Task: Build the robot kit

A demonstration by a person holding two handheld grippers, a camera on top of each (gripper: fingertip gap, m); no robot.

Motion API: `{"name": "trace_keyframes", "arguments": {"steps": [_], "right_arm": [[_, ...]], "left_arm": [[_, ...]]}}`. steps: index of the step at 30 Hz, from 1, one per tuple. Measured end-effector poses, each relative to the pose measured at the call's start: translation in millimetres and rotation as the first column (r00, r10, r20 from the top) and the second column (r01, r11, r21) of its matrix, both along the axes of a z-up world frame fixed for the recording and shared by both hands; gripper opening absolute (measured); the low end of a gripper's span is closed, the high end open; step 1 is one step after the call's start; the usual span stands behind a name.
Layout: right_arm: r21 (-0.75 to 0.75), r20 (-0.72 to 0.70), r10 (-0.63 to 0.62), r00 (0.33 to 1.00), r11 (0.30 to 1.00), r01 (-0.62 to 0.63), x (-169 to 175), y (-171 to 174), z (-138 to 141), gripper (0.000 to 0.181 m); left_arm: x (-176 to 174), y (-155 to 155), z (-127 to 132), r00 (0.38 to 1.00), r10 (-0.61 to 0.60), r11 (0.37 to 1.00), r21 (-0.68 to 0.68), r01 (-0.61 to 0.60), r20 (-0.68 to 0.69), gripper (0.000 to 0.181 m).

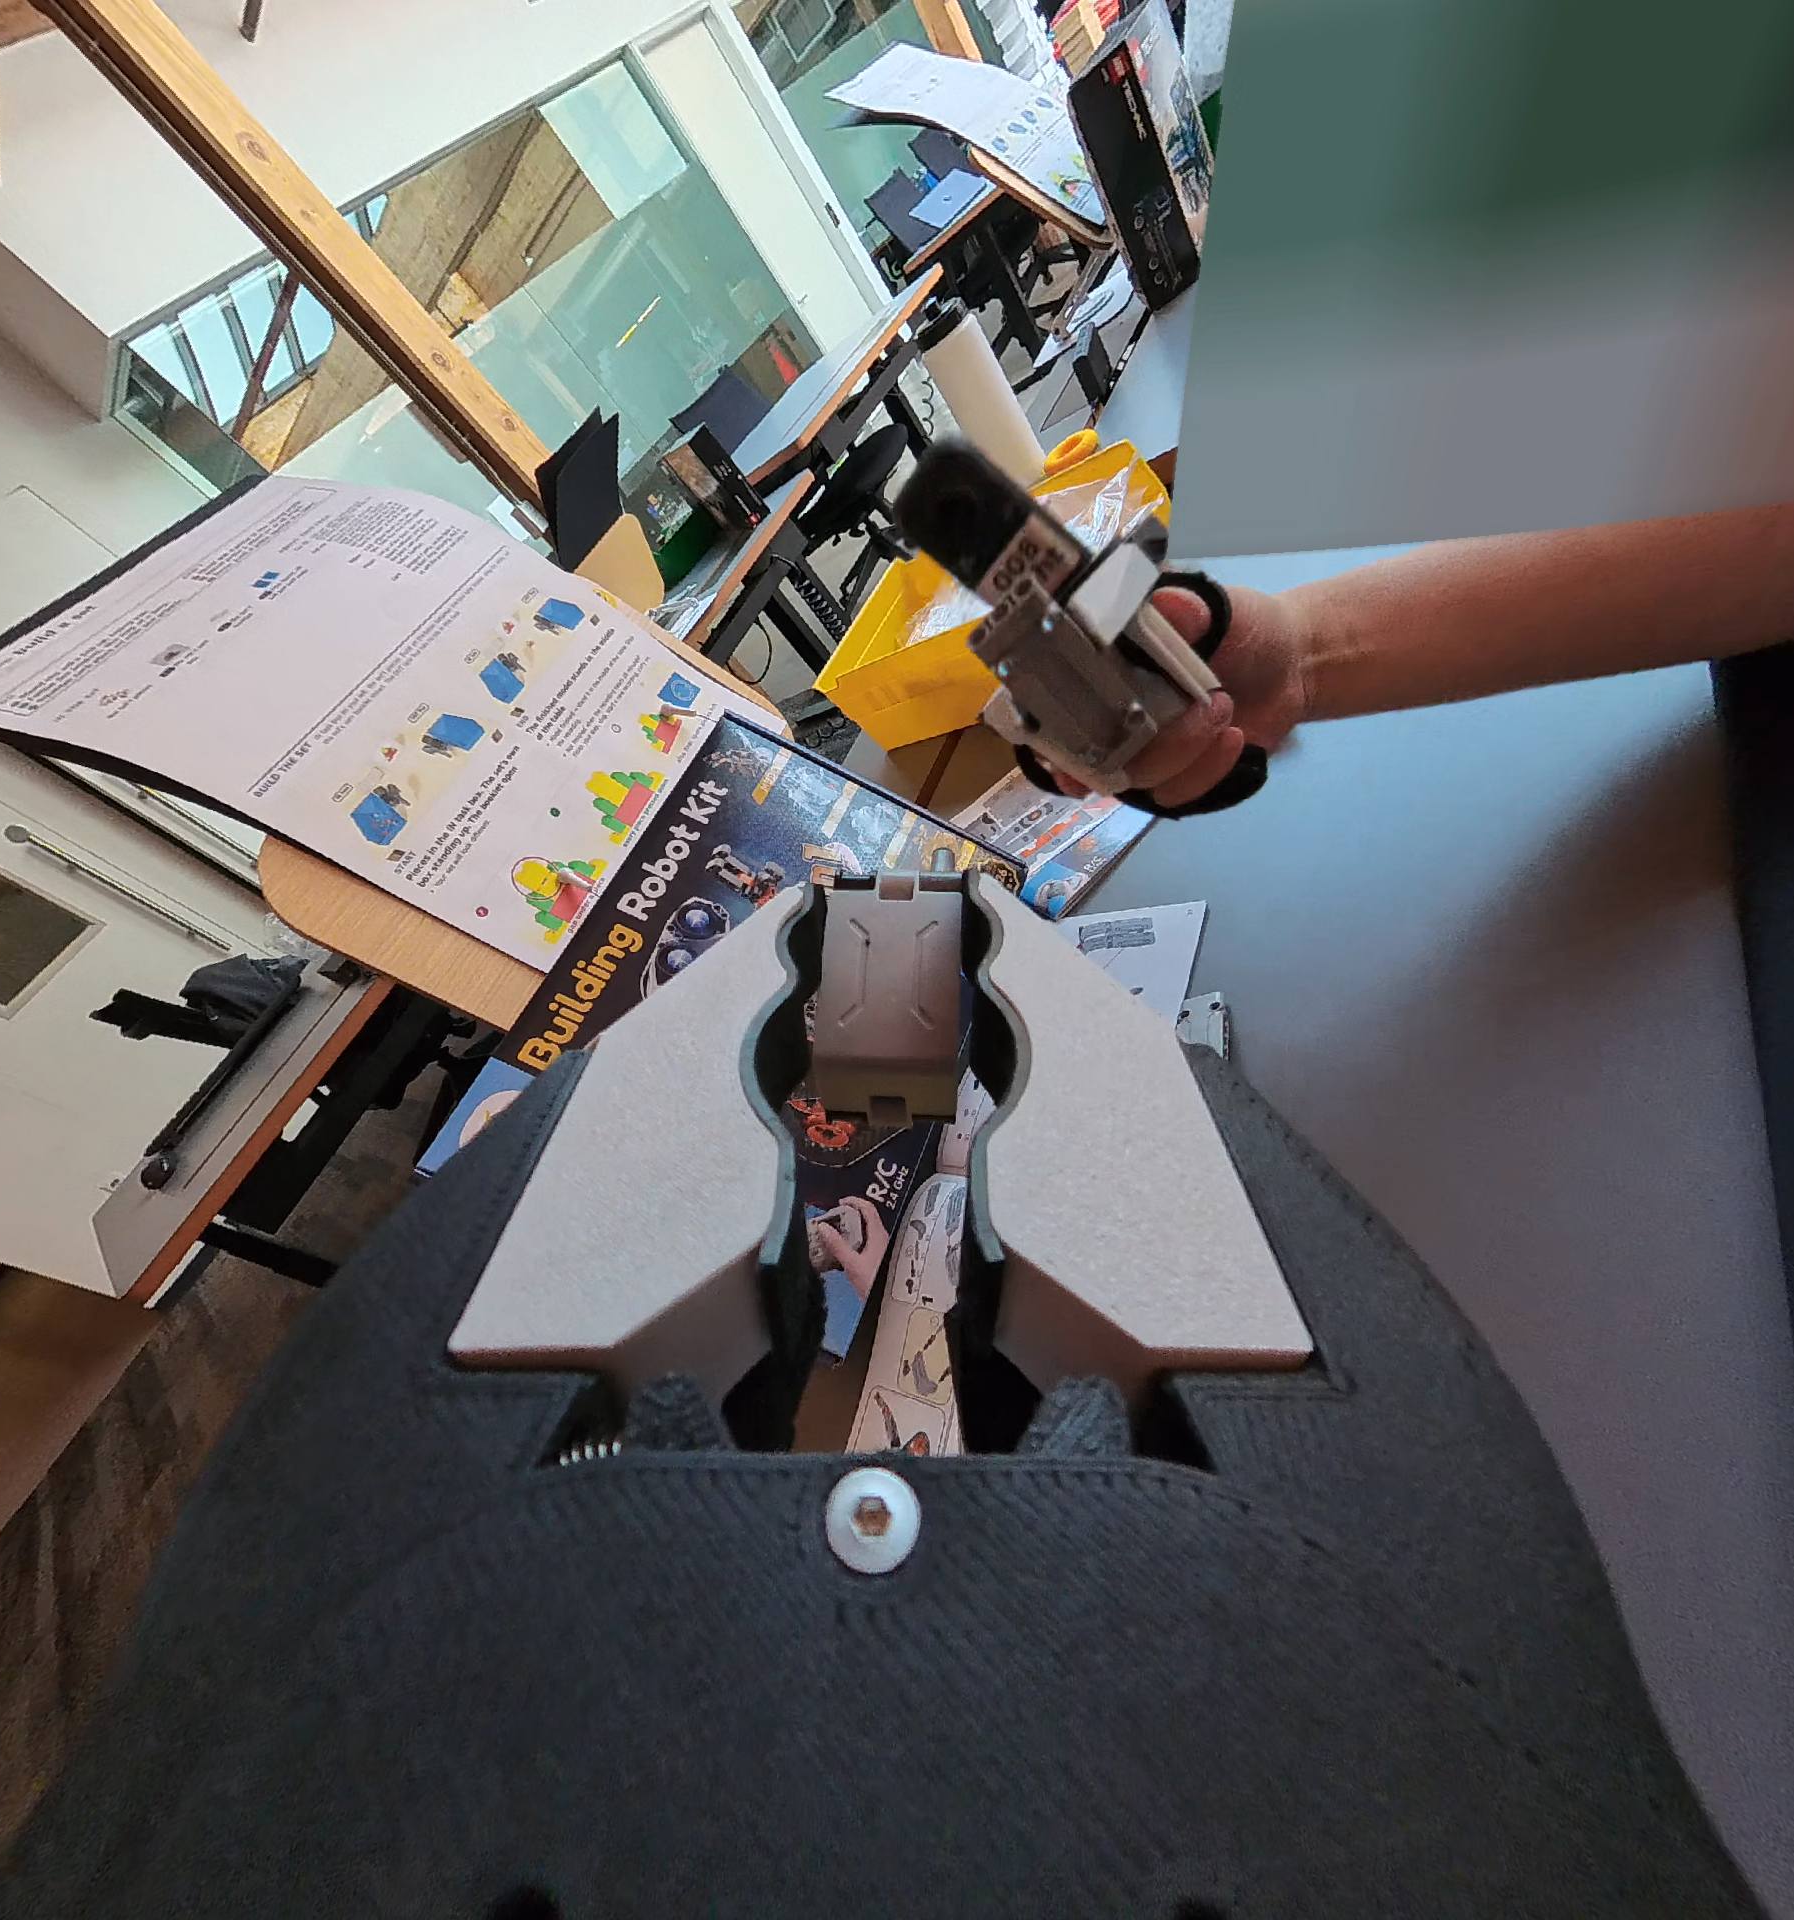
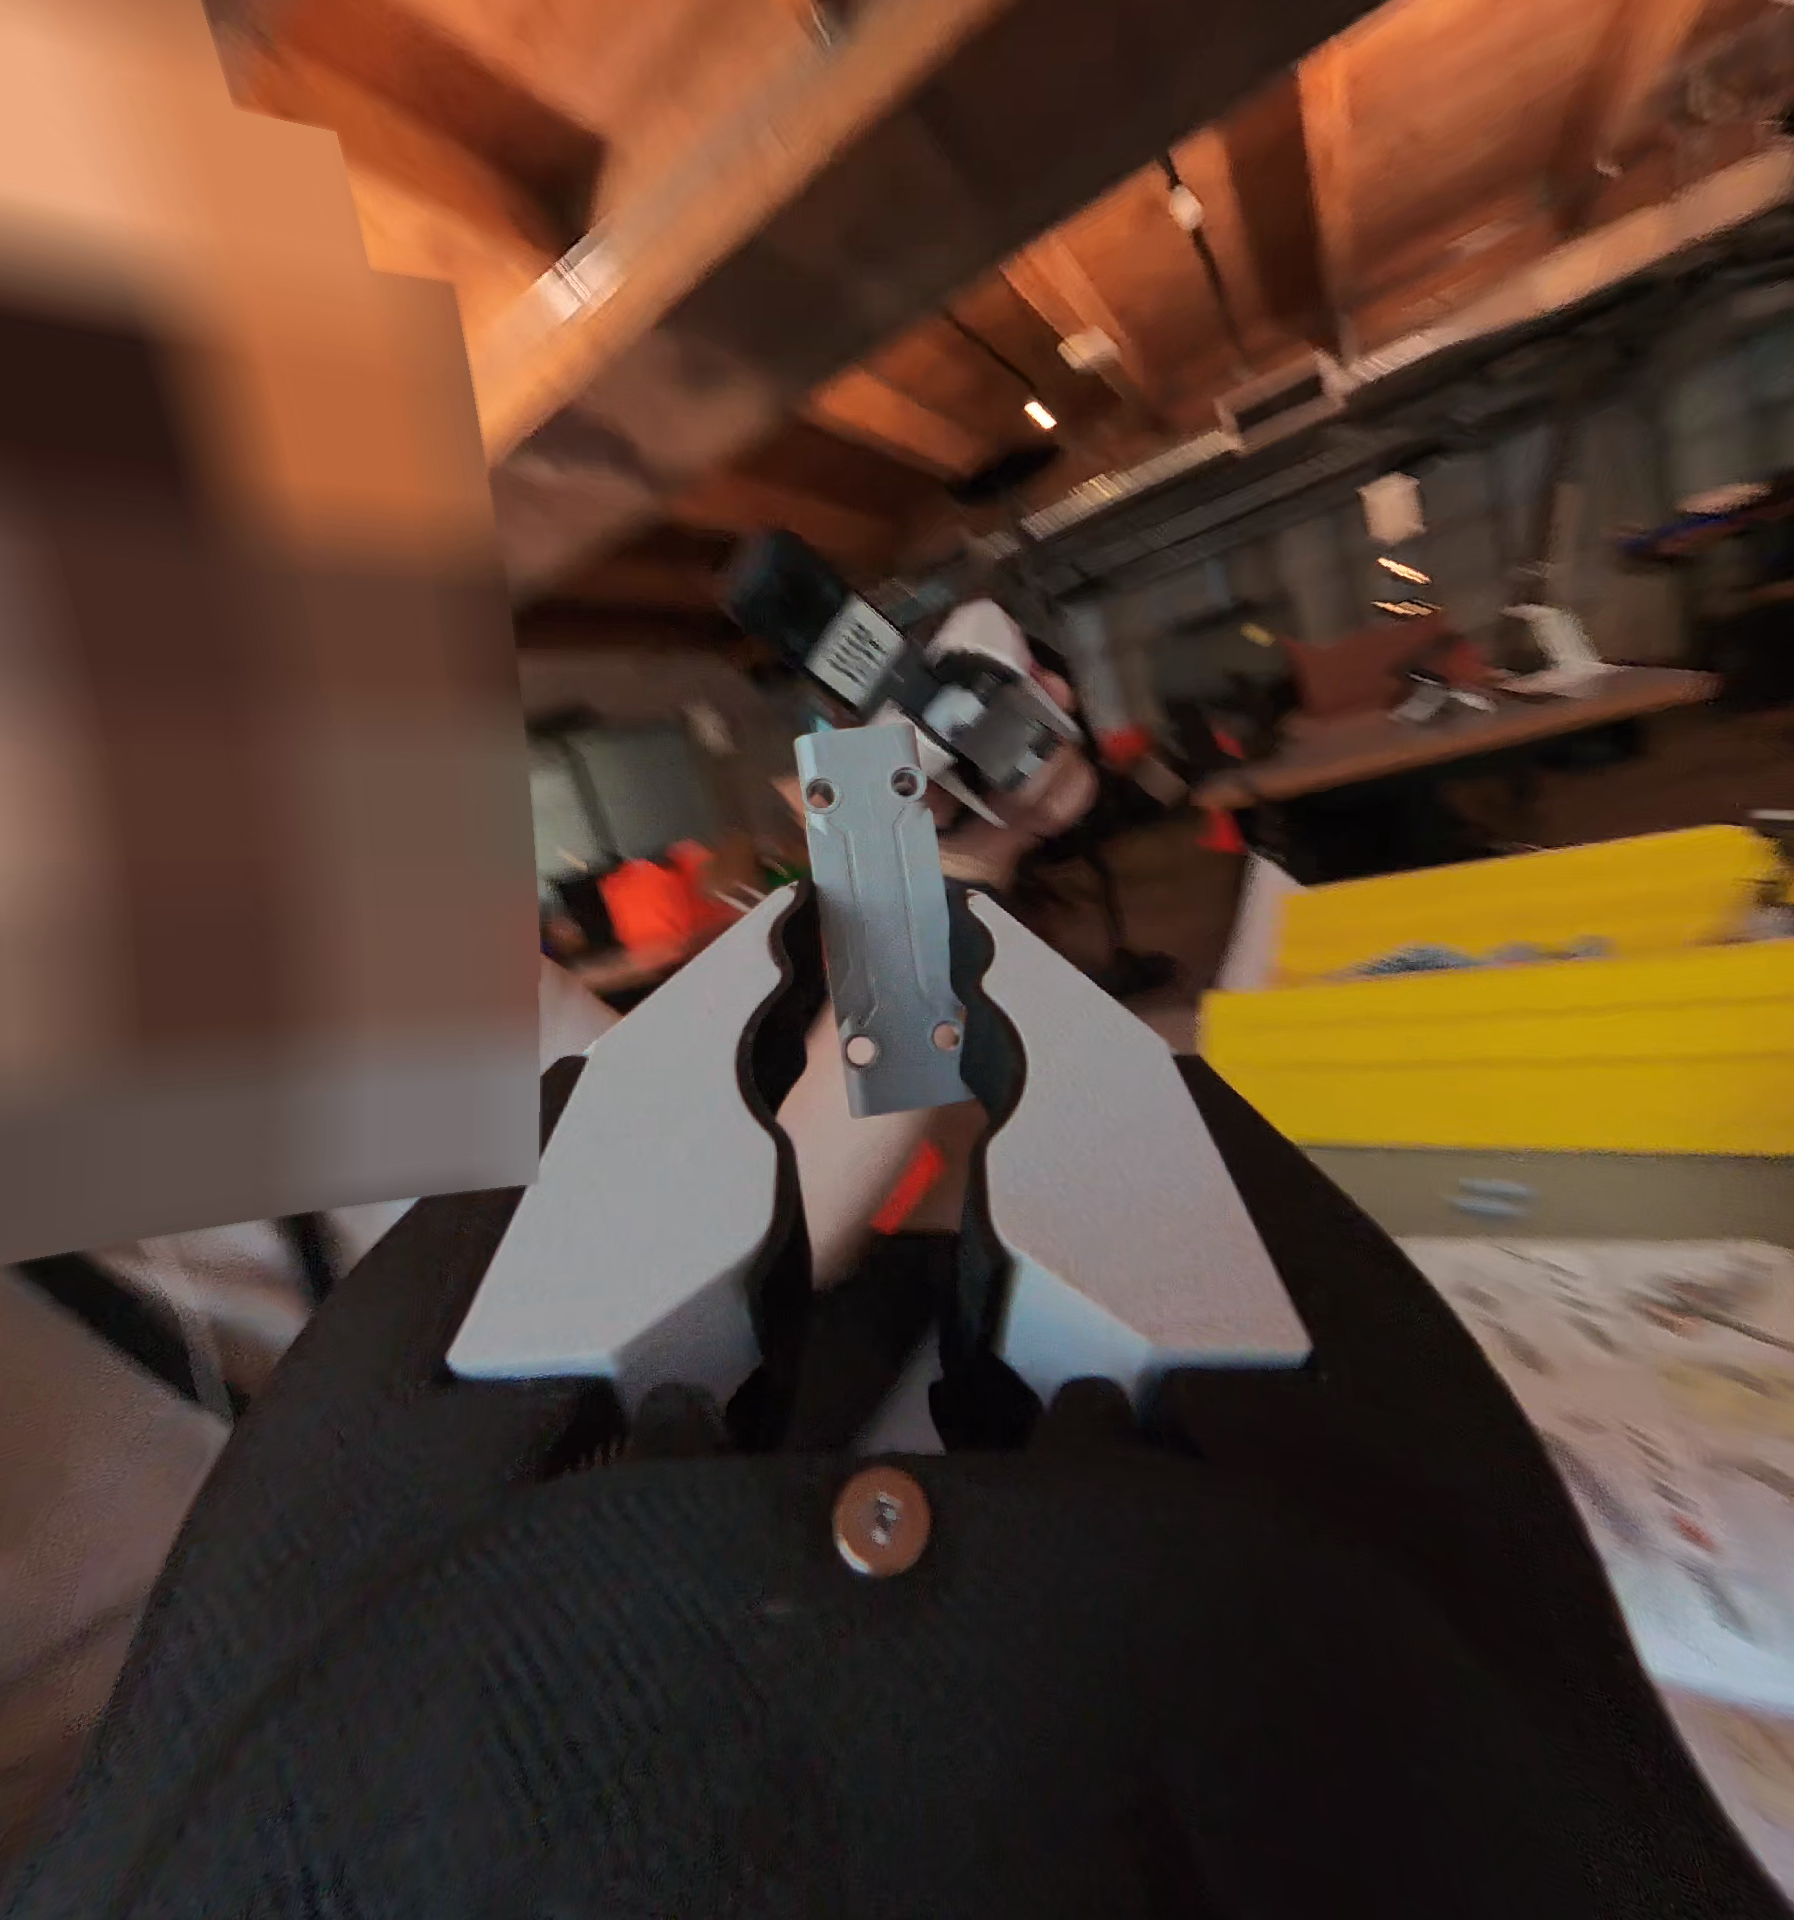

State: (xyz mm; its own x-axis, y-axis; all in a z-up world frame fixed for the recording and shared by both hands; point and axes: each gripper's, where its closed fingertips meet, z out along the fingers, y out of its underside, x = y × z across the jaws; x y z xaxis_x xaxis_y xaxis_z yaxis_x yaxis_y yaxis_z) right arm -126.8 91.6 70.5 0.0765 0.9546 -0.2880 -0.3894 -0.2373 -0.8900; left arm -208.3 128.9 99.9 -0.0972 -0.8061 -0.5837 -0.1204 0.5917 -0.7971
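Note:
My left gripper [image 1: 888, 914] is shut on a small grey plastic part [image 1: 888, 1003] with moulded grooves, held in the air above a dark blue printed box [image 1: 664, 935]. My right gripper [image 2: 882, 904] is shut on a flat grey plate [image 2: 877, 935] with a hole near each corner, standing up between the fingers. The right gripper's body [image 1: 1069, 665] also shows in the left wrist view, held in a hand [image 1: 1194, 727] at the upper right. In the blurred right wrist view the left gripper's body [image 2: 976, 717] shows farther off, just behind the plate.
A yellow tray [image 1: 903, 665] with clear bags stands behind the box; it also shows in the right wrist view [image 2: 1495, 1018]. A printed instruction sheet [image 1: 353, 675] lies on a wooden table at the left. Booklets [image 2: 1651, 1455] lie on the grey table [image 1: 1444, 987]. A paper roll [image 1: 976, 395] stands behind. My right fingertips sit around 11 cm from my left ones.

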Motion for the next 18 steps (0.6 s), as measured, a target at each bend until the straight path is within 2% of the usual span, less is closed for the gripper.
{"name": "trace_keyframes", "arguments": {"steps": [2, 4, 5, 7, 9, 10, 11, 14, 18], "right_arm": [[0.096, 0.209, -0.189, 0.959, 0.98, 0.173, -5.5, 9.0, -6.9, 0.023], [0.312, 0.428, -0.403, 0.809, 0.906, 0.286, -10.5, 13.5, -17.0, 0.024], [0.448, 0.508, -0.497, 0.703, 0.85, 0.277, -14.6, 11.8, -22.6, 0.024], [0.683, 0.597, -0.669, 0.442, 0.714, 0.158, -21.1, 10.5, -38.6, 0.024], [0.79, 0.6, -0.776, 0.195, 0.613, 0.008, -21.3, 15.1, -54.2, 0.024], [0.795, 0.605, -0.787, 0.121, 0.605, -0.044, -22.6, 16.1, -61.6, 0.024], [0.787, 0.618, -0.781, 0.09, 0.613, -0.073, -26.3, 15.6, -67.9, 0.024], [0.766, 0.643, -0.761, 0.085, 0.636, -0.096, -34.8, 15.4, -78.5, 0.024], [0.762, 0.646, -0.763, 0.035, 0.64, -0.102, -26.7, 19.4, -83.6, 0.024]], "left_arm": [[-0.5, -0.1, 0.3, 1.0, 0.0, 1.0, 0.001, 0.0, 0.002, 0.025], [-0.9, 0.4, 0.2, 1.0, 0.002, 1.0, 0.0, -0.002, 0.001, 0.025], [-1.0, 0.7, 0.0, 1.0, 0.003, 1.0, 0.001, -0.003, 0.001, 0.025], [-0.9, 1.0, -0.4, 1.0, 0.005, 1.0, 0.0, -0.005, -0.001, 0.025], [-0.5, 1.5, -1.4, 1.0, 0.007, 1.0, -0.001, -0.007, -0.005, 0.025], [-0.2, 1.6, -2.0, 1.0, 0.009, 1.0, -0.001, -0.009, -0.008, 0.025], [-0.1, 1.6, -2.7, 1.0, 0.011, 1.0, 0.0, -0.011, -0.012, 0.025], [0.1, 0.2, -3.7, 1.0, 0.014, 1.0, 0.006, -0.014, -0.018, 0.025], [-1.4, -1.7, -2.8, 1.0, 0.015, 1.0, 0.01, -0.015, -0.015, 0.025]]}}
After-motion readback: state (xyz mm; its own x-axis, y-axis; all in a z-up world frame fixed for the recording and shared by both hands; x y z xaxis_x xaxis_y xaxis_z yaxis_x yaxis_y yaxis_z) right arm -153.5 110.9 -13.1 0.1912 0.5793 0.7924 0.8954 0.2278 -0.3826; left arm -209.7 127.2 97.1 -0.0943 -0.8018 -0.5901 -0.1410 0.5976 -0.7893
